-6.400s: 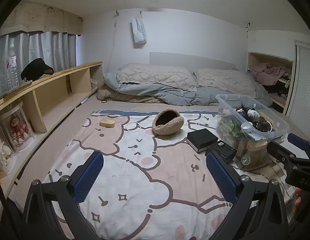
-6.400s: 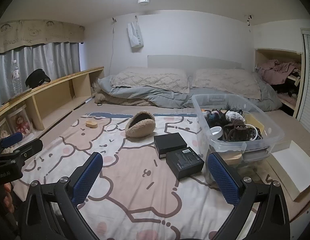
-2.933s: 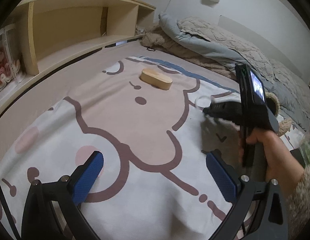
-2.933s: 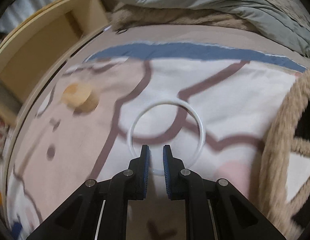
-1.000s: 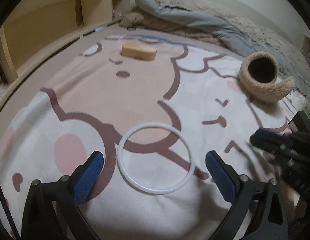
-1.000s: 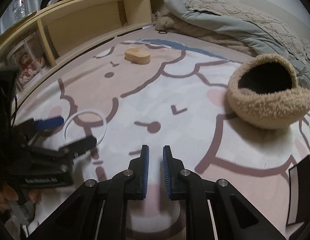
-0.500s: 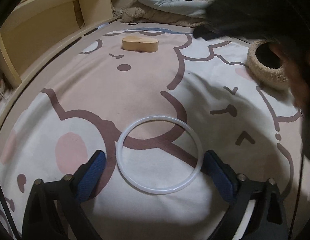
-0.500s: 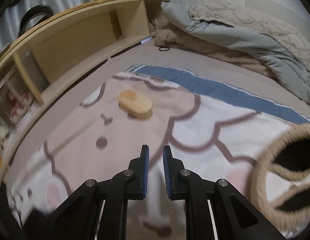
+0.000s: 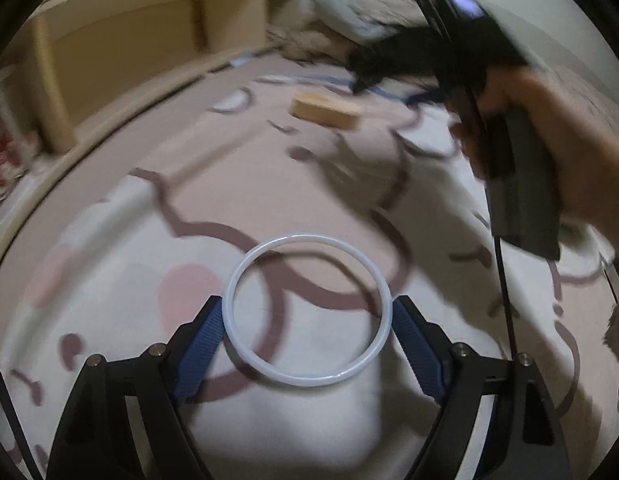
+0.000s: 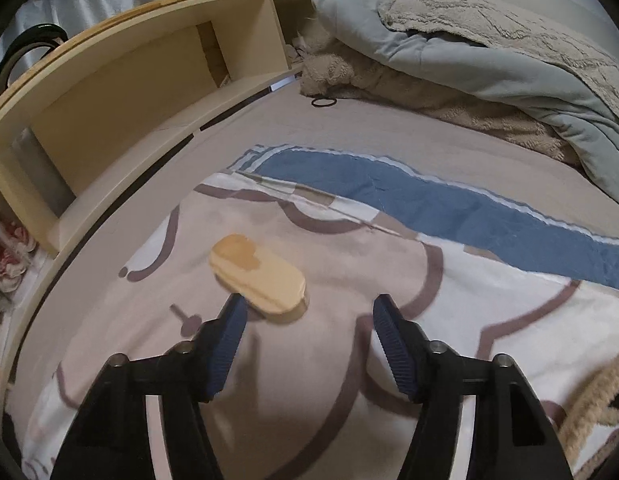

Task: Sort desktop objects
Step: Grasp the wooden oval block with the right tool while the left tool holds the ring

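Note:
A white ring [image 9: 305, 380] lies flat on the bear-print blanket [image 9: 309, 432]. My left gripper [image 9: 307, 308] straddles it. Its jaws are closing, and the blue pads [image 9: 207, 328] touch the ring's left and right sides. A tan oblong wooden block [image 10: 257, 276] lies further up the blanket, also blurred in the left wrist view as the block [image 9: 325, 110]. My right gripper [image 10: 309, 312] hovers just short of it. Its jaws are opening, and the block's near end sits beside the left fingertip with nothing pressed. A hand [image 9: 549, 140] holds that gripper.
A low wooden shelf [image 10: 129, 92] runs along the left side. Grey and beige bedding [image 10: 489, 60] is piled at the back, with a black hair tie [image 10: 324, 102] in front of it. A fuzzy tan basket's rim [image 10: 597, 400] shows at the right edge.
The left jaws have narrowed from wide open onto the ring's sides. The right gripper swept away from the fuzzy basket to the wooden block and went from shut to open.

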A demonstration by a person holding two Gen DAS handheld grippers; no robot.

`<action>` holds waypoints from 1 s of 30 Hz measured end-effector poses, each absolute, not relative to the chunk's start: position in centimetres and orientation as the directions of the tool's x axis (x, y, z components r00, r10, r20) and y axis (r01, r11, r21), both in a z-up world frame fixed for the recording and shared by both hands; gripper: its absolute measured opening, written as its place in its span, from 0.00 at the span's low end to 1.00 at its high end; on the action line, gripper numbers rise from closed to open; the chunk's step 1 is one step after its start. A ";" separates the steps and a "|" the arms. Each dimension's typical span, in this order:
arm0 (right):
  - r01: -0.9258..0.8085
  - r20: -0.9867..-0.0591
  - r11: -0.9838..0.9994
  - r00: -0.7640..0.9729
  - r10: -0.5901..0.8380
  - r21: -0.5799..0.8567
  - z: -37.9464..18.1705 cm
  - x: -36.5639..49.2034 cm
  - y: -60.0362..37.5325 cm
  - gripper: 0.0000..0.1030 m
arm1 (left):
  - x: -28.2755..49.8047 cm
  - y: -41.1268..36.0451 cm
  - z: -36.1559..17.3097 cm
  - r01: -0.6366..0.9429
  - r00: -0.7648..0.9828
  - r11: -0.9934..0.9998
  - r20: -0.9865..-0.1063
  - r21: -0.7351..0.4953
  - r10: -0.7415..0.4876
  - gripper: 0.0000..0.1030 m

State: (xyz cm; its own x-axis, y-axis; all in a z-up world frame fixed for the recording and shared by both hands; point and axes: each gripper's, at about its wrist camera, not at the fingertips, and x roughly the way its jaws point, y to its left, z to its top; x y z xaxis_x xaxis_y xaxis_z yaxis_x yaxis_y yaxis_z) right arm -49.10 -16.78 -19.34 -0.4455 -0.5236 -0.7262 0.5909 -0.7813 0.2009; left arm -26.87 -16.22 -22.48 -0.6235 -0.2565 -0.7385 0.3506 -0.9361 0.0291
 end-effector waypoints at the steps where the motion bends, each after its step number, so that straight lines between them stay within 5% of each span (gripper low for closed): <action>1: 0.602 -0.722 -0.776 -0.449 -0.526 0.190 -19.5 -49.2 -17.2 0.64 | -26.6 -16.6 -22.2 0.371 -0.628 -0.928 -0.727 0.037 -0.280 0.82; 9: 0.677 -0.738 -0.725 -0.422 -0.526 0.130 -21.2 -50.5 -20.8 0.64 | -25.5 -18.7 -21.6 0.447 -0.637 -0.895 -0.703 -0.002 -0.317 0.82; 16: 0.766 -0.713 -0.597 -0.280 -0.643 0.237 -21.7 -48.5 -21.1 0.66 | -25.7 -18.8 -21.5 0.451 -0.641 -0.892 -0.703 -0.022 -0.307 0.82; 23: 0.739 -0.744 -0.671 -0.414 -0.524 0.062 -22.2 -47.9 -22.3 0.65 | -25.6 -18.9 -21.7 0.456 -0.639 -0.890 -0.703 -0.021 -0.311 0.82; 25: 0.748 -0.750 -0.660 -0.396 -0.529 0.070 -22.3 -47.9 -22.5 0.44 | -25.9 -19.2 -22.1 0.461 -0.628 -0.887 -0.716 -0.025 -0.306 0.82; 30: 0.788 -0.761 -0.615 -0.381 -0.524 0.029 -21.9 -46.1 -21.3 0.41 | -26.0 -19.4 -22.4 0.467 -0.620 -0.884 -0.728 -0.041 -0.293 0.82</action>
